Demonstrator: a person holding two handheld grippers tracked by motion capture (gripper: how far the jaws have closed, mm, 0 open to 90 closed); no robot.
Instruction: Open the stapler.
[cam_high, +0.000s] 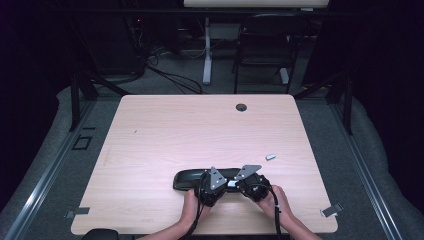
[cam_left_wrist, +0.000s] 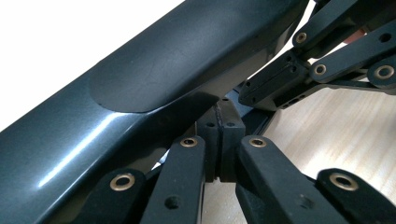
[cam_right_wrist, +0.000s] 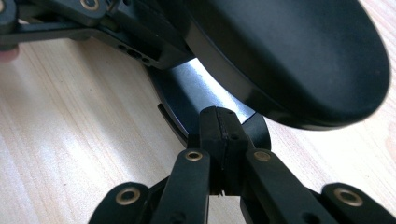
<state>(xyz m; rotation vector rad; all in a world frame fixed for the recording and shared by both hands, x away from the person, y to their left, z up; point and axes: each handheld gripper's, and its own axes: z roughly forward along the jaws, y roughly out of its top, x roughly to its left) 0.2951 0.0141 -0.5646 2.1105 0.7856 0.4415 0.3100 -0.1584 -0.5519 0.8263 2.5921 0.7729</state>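
On the table, both grippers' jaws are clenched against the black case; a small metal piece lies apart.

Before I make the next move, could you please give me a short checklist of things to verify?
1. left claw fully shut: ok.
2. right claw fully shut: ok.
3. Either claw actually pinching the long black object: cannot tell.
4. long black object well inside the table edges: ok.
5. small pale piece lying apart from both claws: ok.
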